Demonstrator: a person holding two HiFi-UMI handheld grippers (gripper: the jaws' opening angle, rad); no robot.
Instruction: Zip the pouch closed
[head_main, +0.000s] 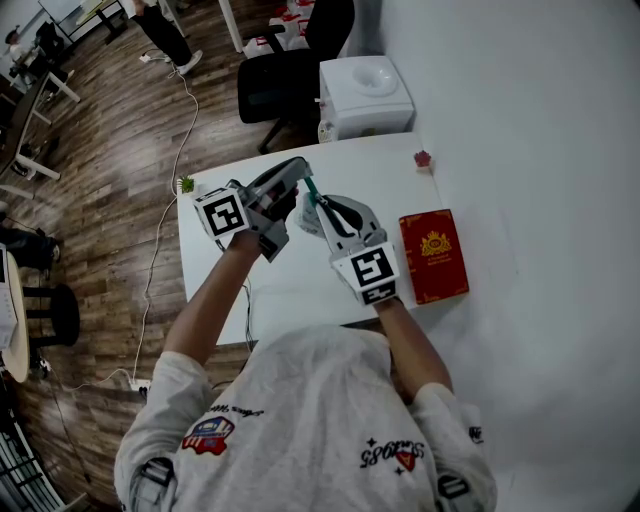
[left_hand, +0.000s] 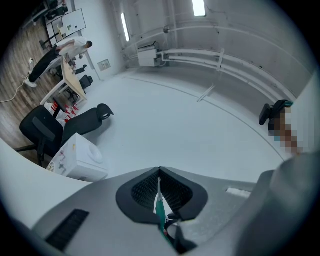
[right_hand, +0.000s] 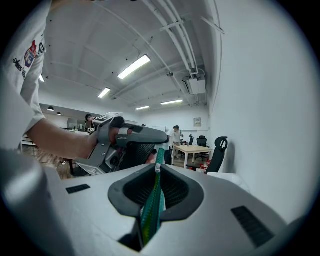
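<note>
A thin green pouch hangs in the air over the white table, stretched between both grippers. My left gripper is shut on a thin green and white bit of the pouch; a small black loop hangs right below the jaws. Whether that bit is the zipper pull I cannot tell. My right gripper is shut on the pouch's green edge, which runs edge-on between its pads. In the right gripper view the left gripper sits just beyond the pouch's far end.
A red booklet lies on the table's right side, a small red thing at its far right corner, a small green thing at its far left corner. Behind the table stand a white box-like appliance and a black chair.
</note>
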